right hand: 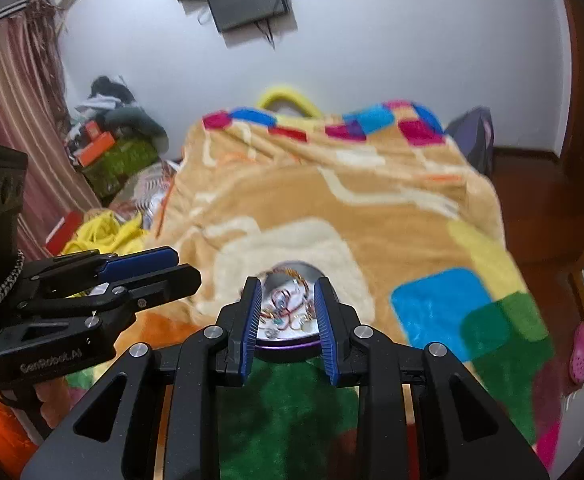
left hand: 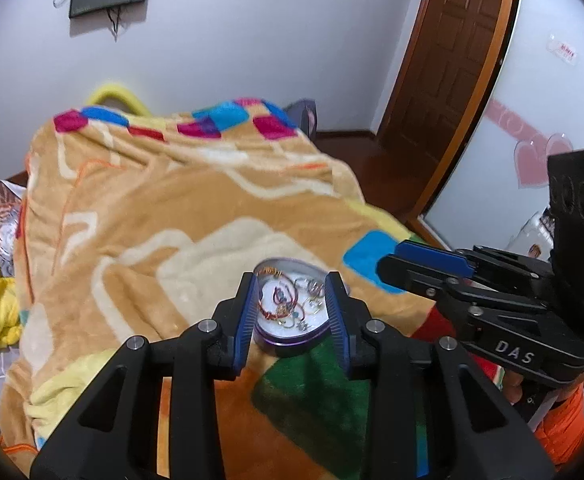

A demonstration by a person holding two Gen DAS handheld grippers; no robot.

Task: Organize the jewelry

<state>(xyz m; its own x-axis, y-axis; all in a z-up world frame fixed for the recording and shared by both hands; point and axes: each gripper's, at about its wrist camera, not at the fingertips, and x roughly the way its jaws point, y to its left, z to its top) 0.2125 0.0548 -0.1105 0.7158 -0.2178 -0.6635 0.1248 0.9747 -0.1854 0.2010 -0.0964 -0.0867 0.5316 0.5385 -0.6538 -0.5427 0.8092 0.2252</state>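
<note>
A heart-shaped purple tin (left hand: 288,340) lies open on the blanket and holds several bracelets and rings (left hand: 288,300). My left gripper (left hand: 292,280) is open, its blue pads either side of the tin and above it. In the right wrist view the same tin (right hand: 288,346) with the jewelry (right hand: 288,308) sits between the open jaws of my right gripper (right hand: 288,284). The right gripper also shows at the right of the left wrist view (left hand: 387,264), the left gripper at the left of the right wrist view (right hand: 188,266). Neither holds anything.
The tan blanket (left hand: 180,208) with coloured patches covers the bed. Yellow cloth (right hand: 104,232) and piled clutter (right hand: 112,144) lie to the left. A brown door (left hand: 451,64) and wood floor (right hand: 547,208) are to the right. A pink shoe (right hand: 581,352) lies on the floor.
</note>
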